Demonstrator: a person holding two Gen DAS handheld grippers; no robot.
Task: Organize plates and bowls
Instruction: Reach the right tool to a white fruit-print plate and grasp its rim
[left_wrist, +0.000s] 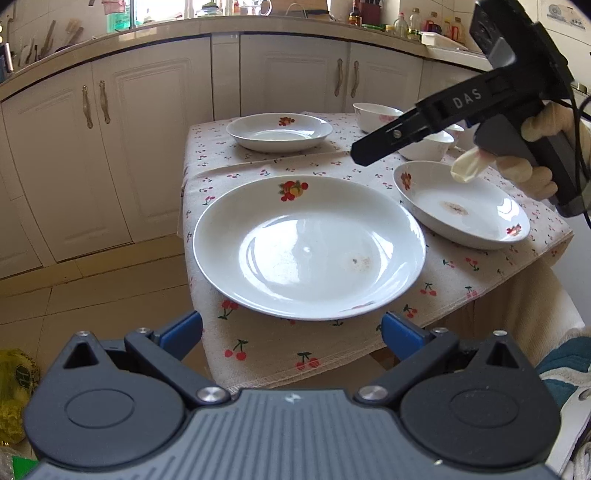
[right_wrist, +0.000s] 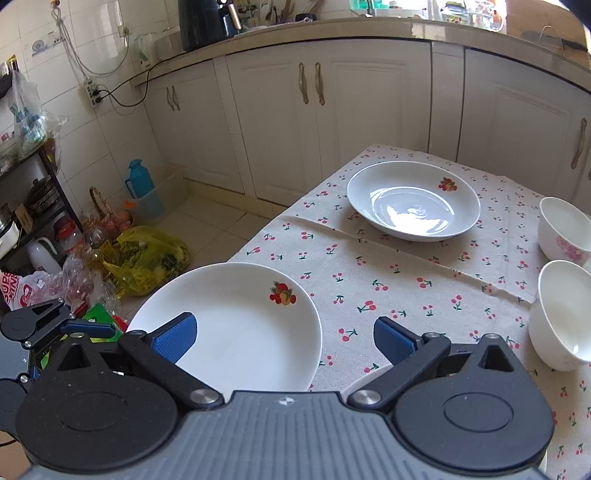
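Note:
Three white plates with fruit prints lie on the cherry-print tablecloth: a near plate (left_wrist: 309, 246), a far plate (left_wrist: 279, 131) and a right plate (left_wrist: 461, 204). White bowls (left_wrist: 428, 144) stand at the back right. My left gripper (left_wrist: 291, 334) is open and empty, just short of the near plate's front rim. My right gripper (right_wrist: 284, 338) is open and empty, above the table beside the near plate (right_wrist: 236, 328); it shows from the side in the left wrist view (left_wrist: 373, 149), above the right plate. The far plate (right_wrist: 413, 201) and two bowls (right_wrist: 561, 314) lie ahead of it.
White kitchen cabinets (left_wrist: 147, 147) stand behind the table. The table's left edge (left_wrist: 186, 221) drops to a tiled floor. Bags and a blue thermos (right_wrist: 142, 184) clutter the floor at left. The left gripper's body (right_wrist: 33, 332) shows at the right view's left edge.

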